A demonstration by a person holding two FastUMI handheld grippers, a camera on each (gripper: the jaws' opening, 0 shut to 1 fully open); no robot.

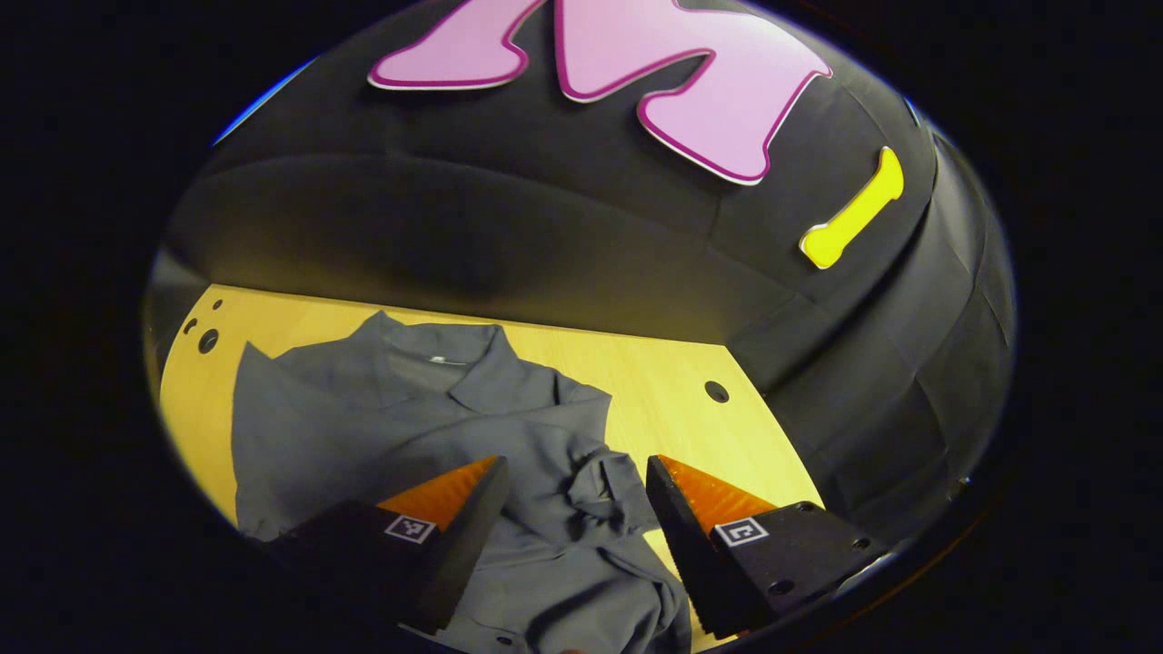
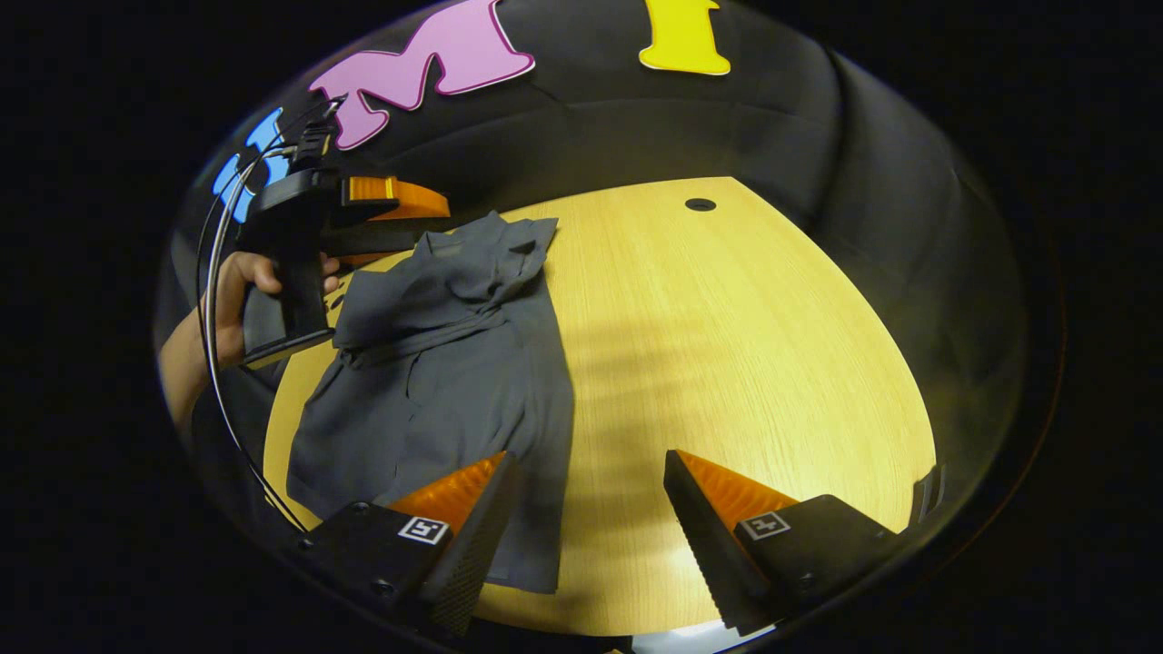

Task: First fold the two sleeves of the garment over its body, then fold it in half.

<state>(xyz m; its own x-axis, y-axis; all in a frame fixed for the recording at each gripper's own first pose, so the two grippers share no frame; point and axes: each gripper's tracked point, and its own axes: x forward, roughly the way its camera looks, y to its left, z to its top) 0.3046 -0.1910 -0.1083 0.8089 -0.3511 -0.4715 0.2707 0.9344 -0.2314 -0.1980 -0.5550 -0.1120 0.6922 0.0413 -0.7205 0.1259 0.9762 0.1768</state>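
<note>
I see a grey garment point(image 2: 445, 363) rumpled on the pale wooden bench point(image 2: 727, 345), black cloth walling the booth; my left hand-held gripper point(image 1: 572, 500) and right hand-held gripper point(image 2: 591, 495) both gape, holding nothing.

Your table point(image 2: 727, 300) brightly lit from above, booth wall falling to dim, soft banded shadow across the wood beside your garment point(image 2: 445, 363), strong fisheye curving at edges, focus reasonably sharp.
</note>
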